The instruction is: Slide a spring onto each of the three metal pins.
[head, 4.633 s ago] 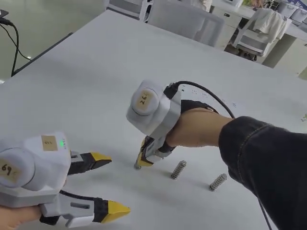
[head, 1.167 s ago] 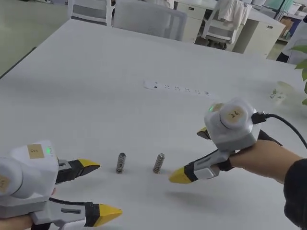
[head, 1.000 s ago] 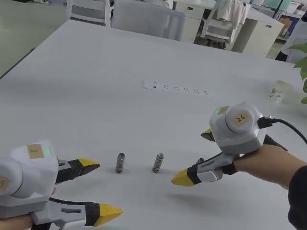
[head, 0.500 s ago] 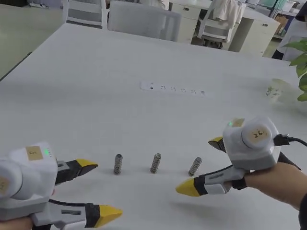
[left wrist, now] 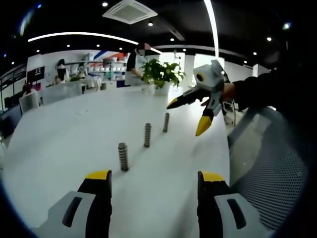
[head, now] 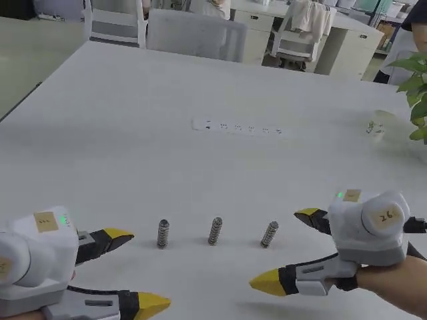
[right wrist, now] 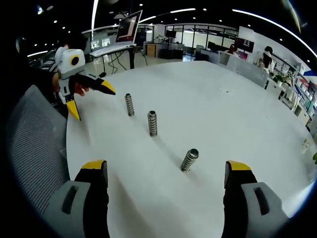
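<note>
Three metal springs stand upright in a row on the white table (head: 133, 100): left spring (head: 163, 234), middle spring (head: 215, 231), right spring (head: 269, 234). The pins inside them cannot be made out. My left gripper (head: 137, 269) hovers open near the front left, a short way from the left spring (left wrist: 123, 156). My right gripper (head: 285, 248) is open at the front right, just beside the right spring (right wrist: 189, 159) and not touching it. Neither holds anything. Each gripper view shows the whole row with the other gripper beyond it: right gripper (left wrist: 187, 115), left gripper (right wrist: 92, 101).
A white power strip (head: 240, 127) lies flat mid-table behind the springs. Chairs (head: 193, 37) stand along the far edge. A leafy plant (head: 417, 73) and a small clear object (head: 375, 127) sit at the far right.
My right gripper has drawn back from the springs toward the near right, opening wide and uncovering the third spring. The left gripper has barely moved. The head camera has shifted.
</note>
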### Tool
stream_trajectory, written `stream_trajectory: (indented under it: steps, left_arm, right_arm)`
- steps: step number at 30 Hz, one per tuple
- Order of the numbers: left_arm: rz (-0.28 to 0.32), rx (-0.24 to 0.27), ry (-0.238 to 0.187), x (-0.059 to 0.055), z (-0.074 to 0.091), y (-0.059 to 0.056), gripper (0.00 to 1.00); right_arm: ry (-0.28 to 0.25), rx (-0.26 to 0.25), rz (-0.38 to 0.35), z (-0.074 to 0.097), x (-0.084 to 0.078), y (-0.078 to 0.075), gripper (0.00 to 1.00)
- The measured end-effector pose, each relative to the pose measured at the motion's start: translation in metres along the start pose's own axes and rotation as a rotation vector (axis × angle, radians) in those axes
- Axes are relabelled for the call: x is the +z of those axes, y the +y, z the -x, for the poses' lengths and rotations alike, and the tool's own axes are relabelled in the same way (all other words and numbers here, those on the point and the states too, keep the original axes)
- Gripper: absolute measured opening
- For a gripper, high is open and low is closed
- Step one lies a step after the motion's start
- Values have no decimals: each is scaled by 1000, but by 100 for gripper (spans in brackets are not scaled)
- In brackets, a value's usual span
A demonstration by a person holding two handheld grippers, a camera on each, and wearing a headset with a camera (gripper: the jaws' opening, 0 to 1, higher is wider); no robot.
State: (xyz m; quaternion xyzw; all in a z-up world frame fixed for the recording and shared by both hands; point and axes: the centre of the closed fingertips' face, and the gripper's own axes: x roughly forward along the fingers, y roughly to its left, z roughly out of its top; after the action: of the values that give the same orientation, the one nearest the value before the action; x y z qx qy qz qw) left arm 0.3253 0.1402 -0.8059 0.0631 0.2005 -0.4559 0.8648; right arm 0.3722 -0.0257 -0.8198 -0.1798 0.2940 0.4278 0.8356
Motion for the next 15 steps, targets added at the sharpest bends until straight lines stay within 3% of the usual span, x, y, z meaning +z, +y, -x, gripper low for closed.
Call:
stream_trajectory:
  steps: [15]
  left_arm:
    - [19,19,-2,-3,3,3,67]
  right_arm:
    - [-46,21,-42,-1,-9,8,99]
